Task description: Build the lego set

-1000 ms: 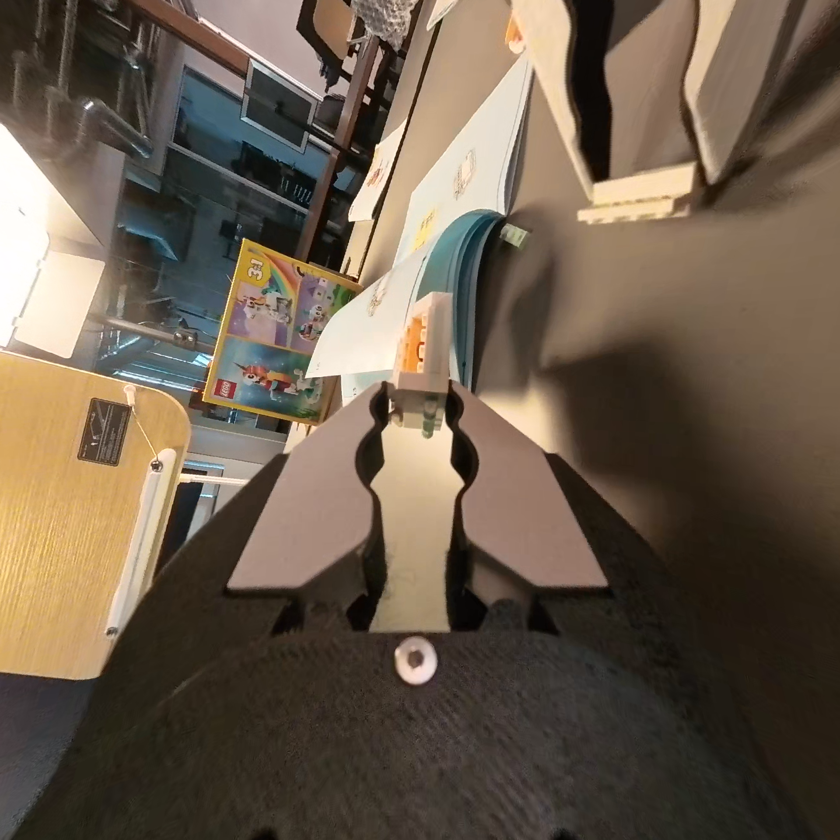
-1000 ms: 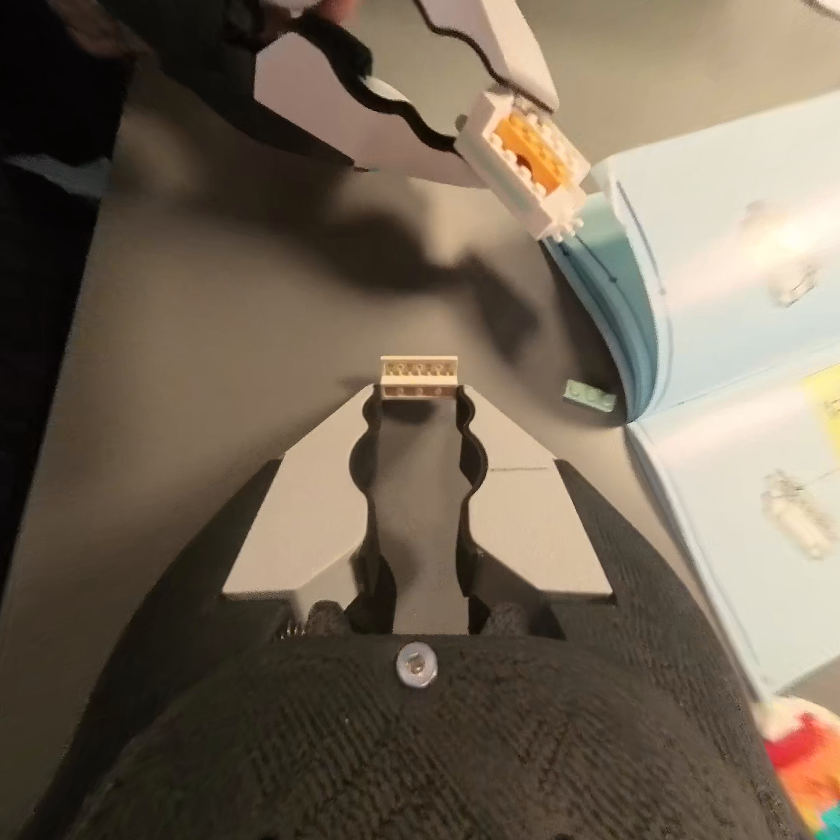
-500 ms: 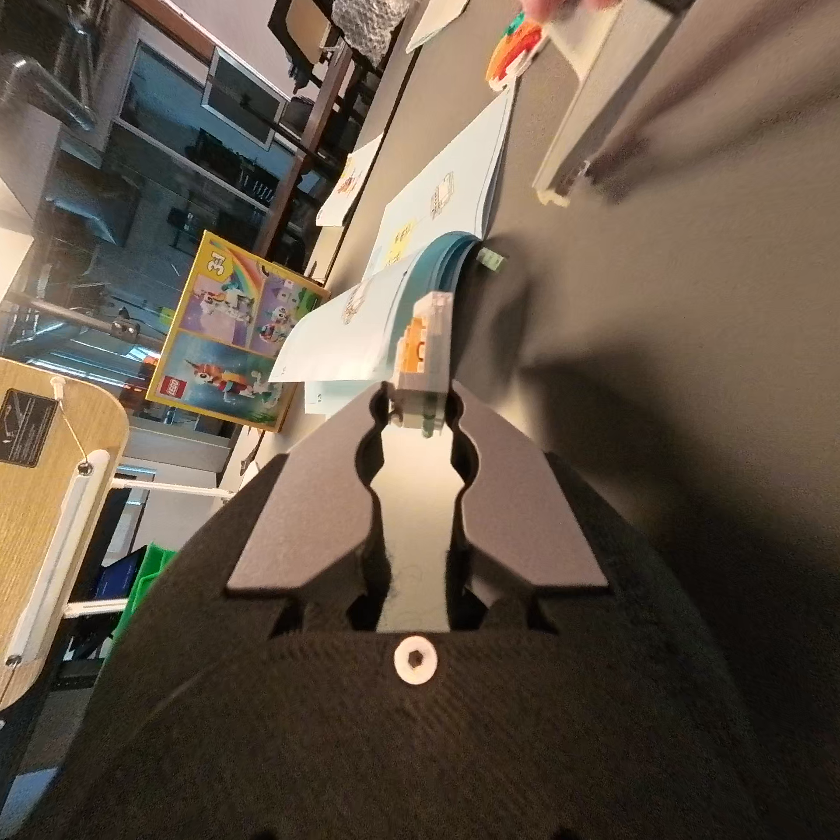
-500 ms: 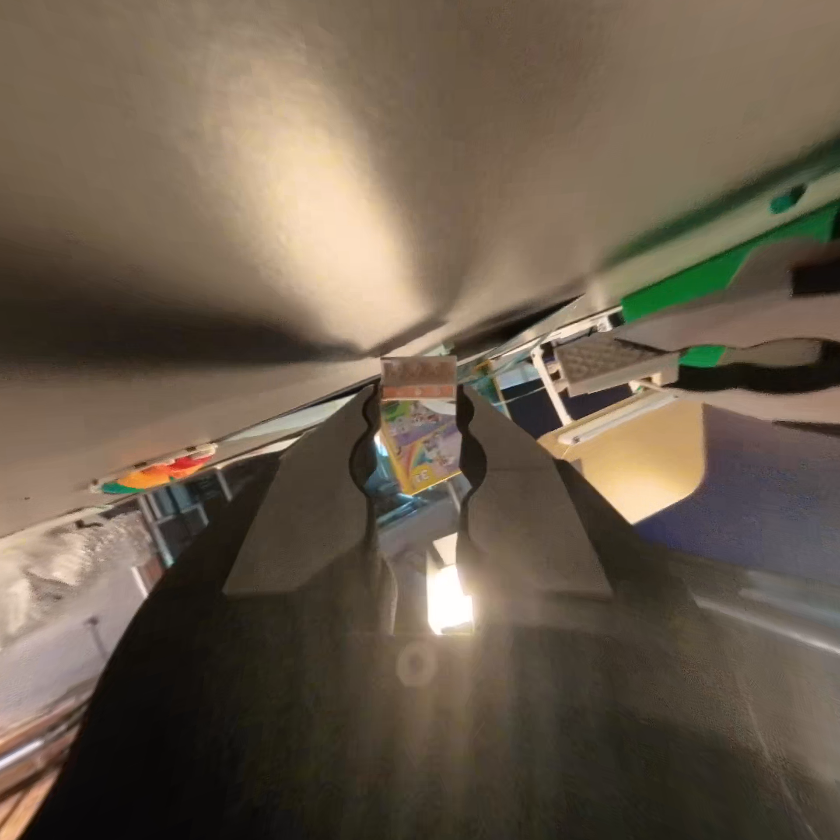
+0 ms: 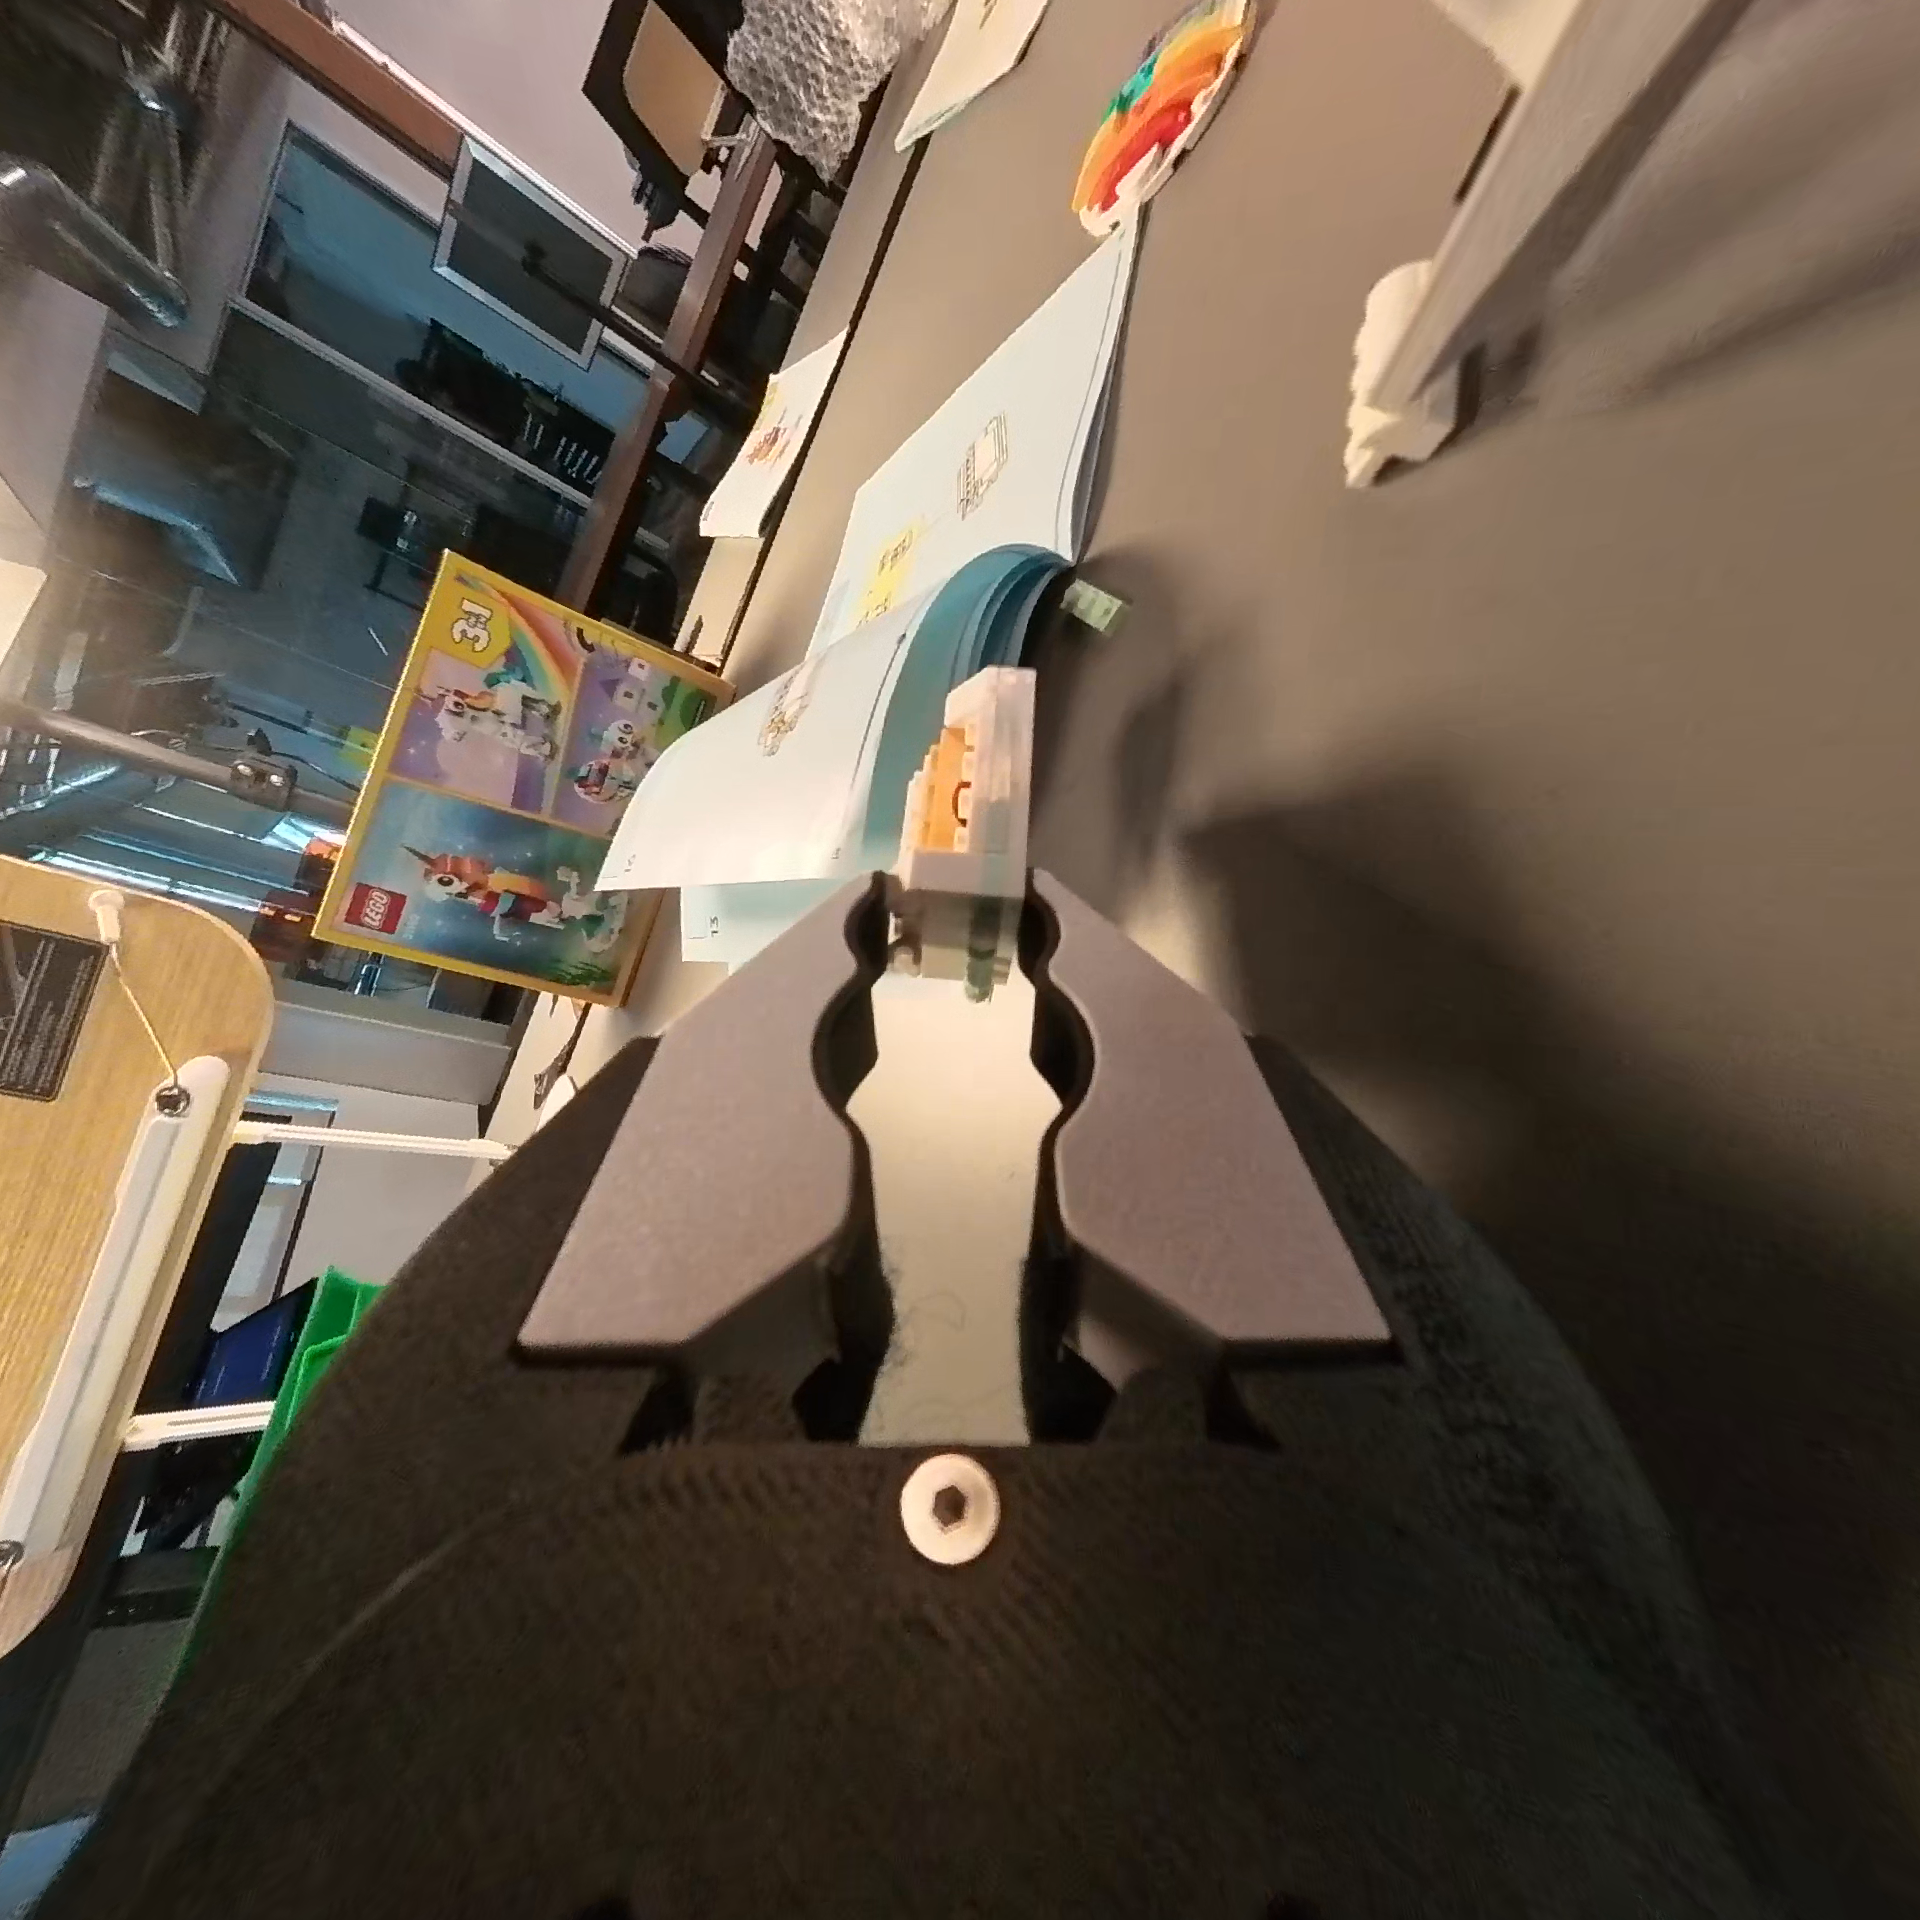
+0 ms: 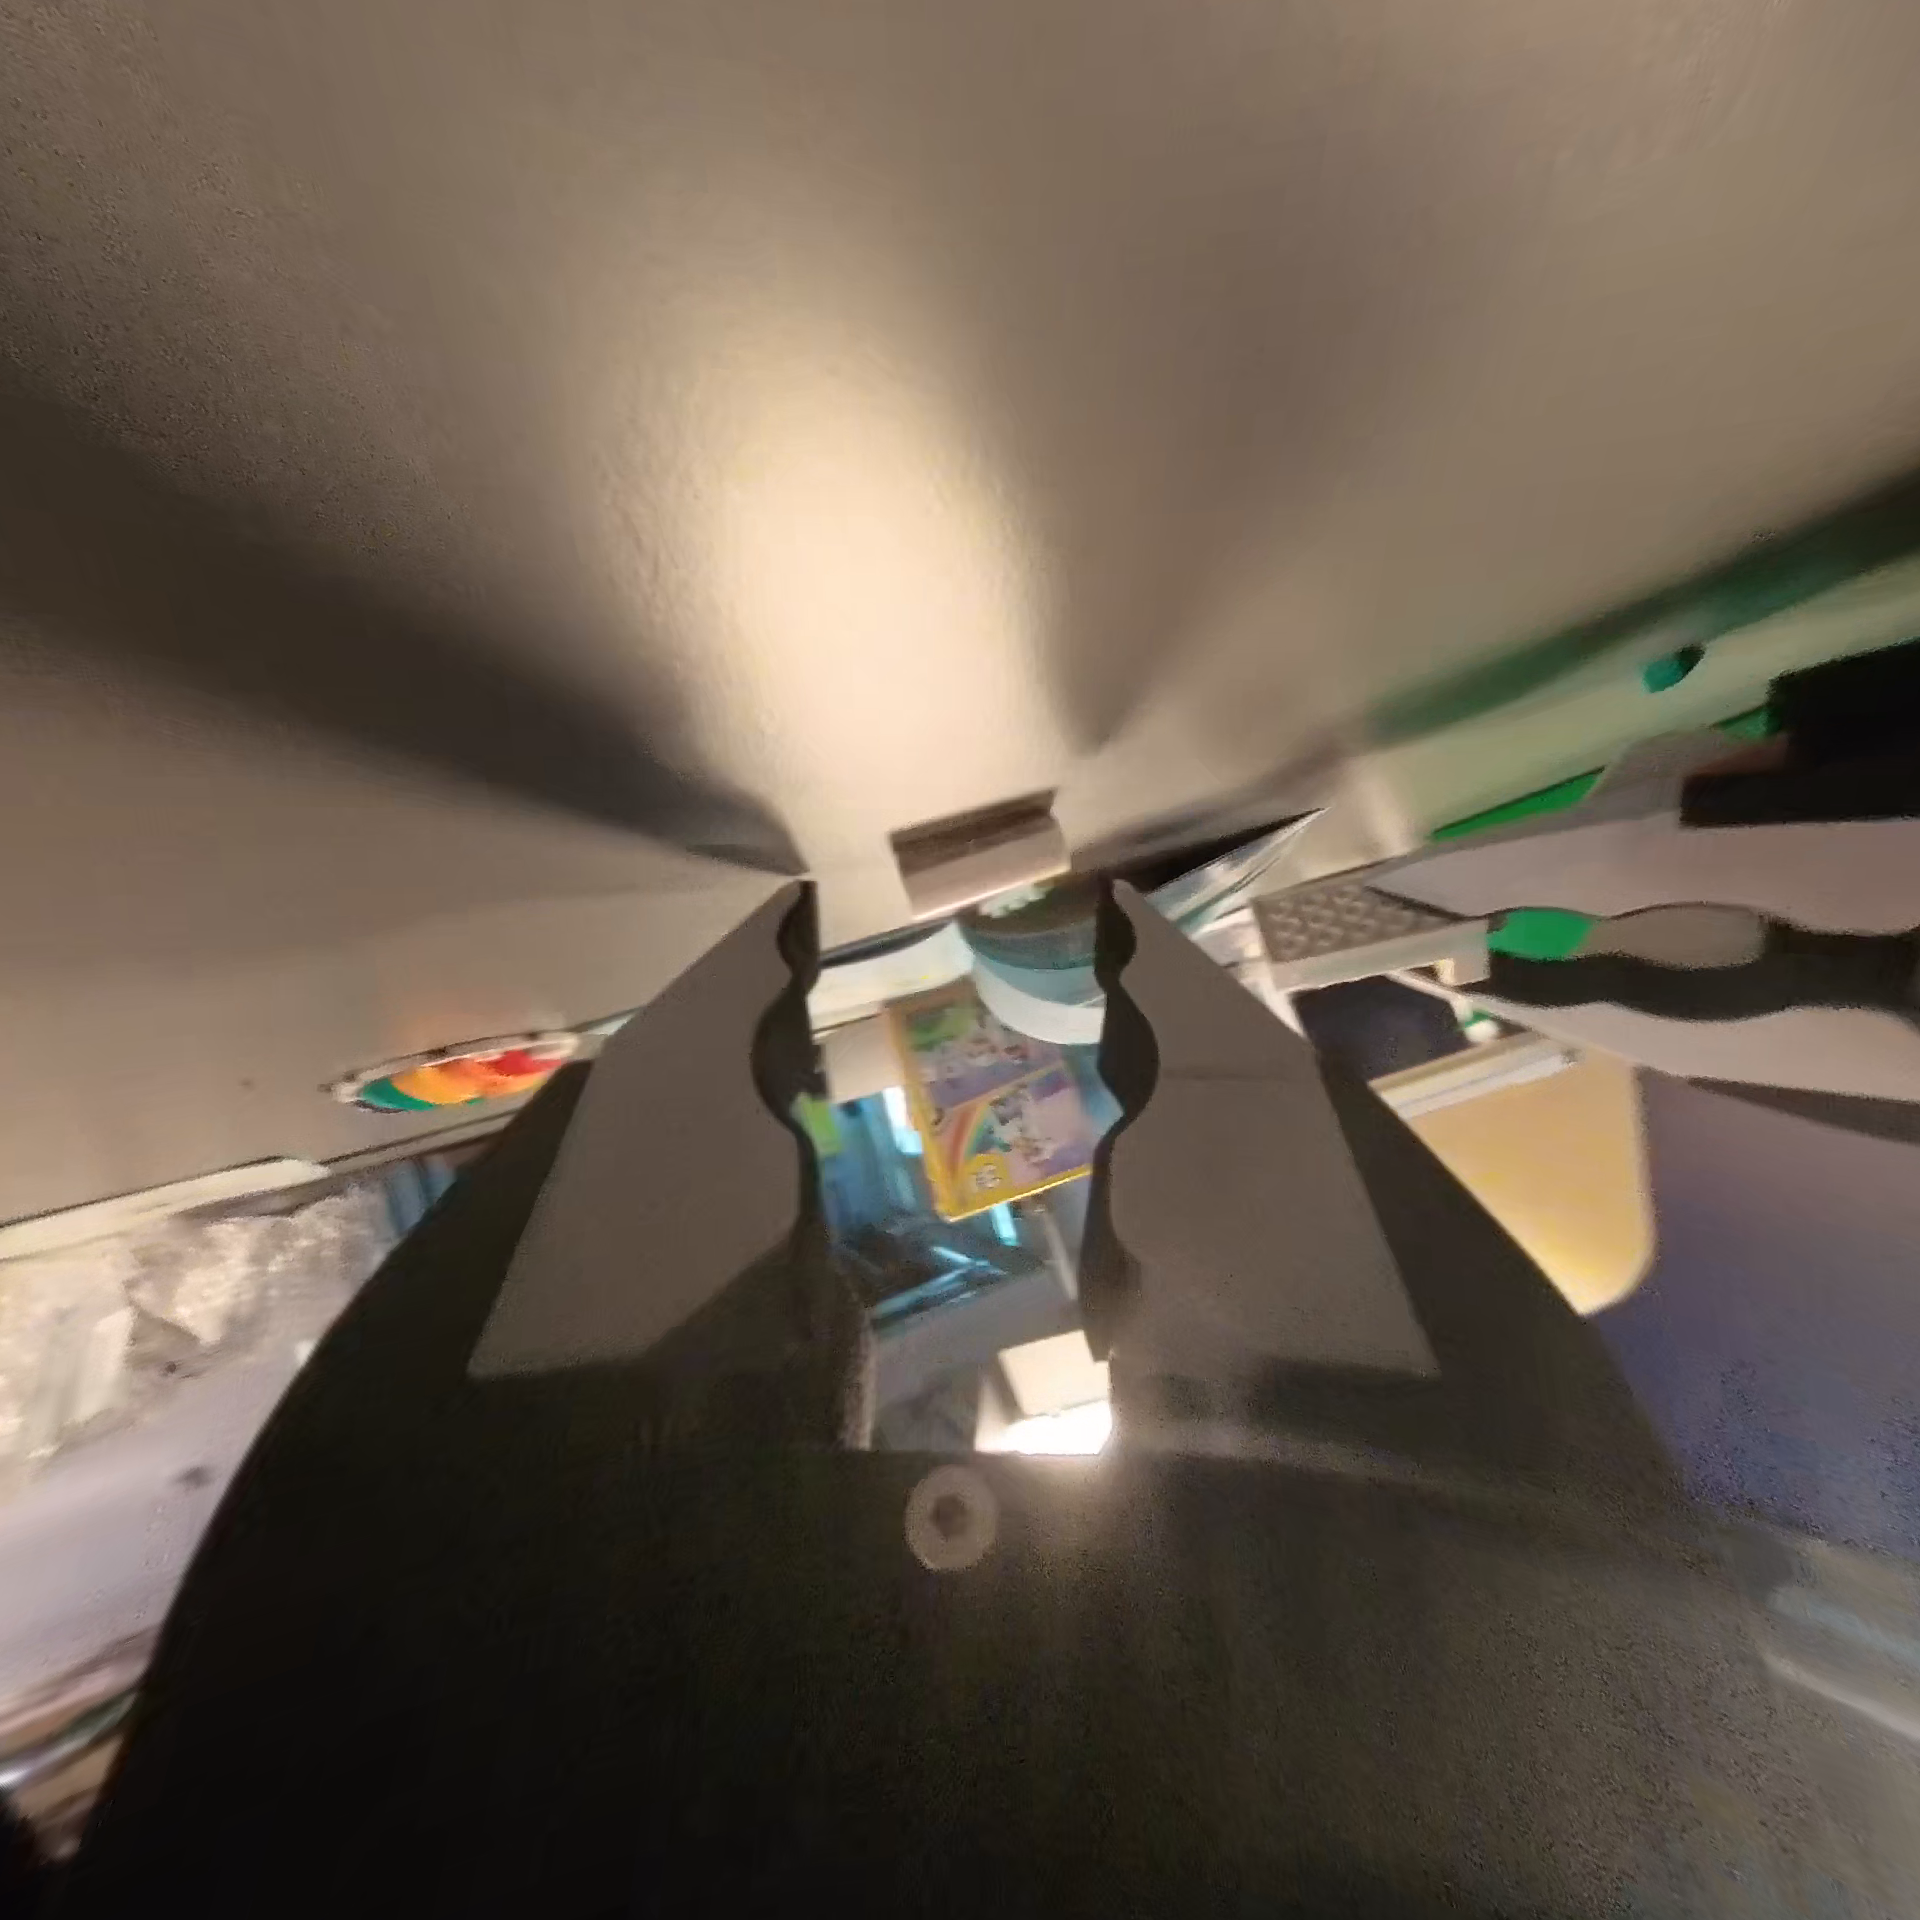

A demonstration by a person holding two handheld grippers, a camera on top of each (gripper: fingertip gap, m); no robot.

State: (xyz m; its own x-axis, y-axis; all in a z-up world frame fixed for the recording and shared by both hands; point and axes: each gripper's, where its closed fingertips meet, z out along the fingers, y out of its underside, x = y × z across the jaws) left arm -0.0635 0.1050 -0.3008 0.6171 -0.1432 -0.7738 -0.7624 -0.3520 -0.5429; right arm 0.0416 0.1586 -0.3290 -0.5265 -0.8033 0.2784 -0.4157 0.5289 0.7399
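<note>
White-and-orange lego assembly [image 5: 971,805] is being clamped by the left gripper [image 5: 961,914] beside the instruction booklet [image 5: 935,582]. Right gripper [image 6: 961,904] is being held spread, its white brick [image 6: 977,857] loose on the table [image 6: 935,364]; regrasping blurred, the brick risks being knocked away.

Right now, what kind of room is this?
Probably an office or lab workroom set up for toy building: a grey table holds an open instruction booklet and a colourful set box, with dark glass-fronted shelving and a wooden chair back behind.
</note>
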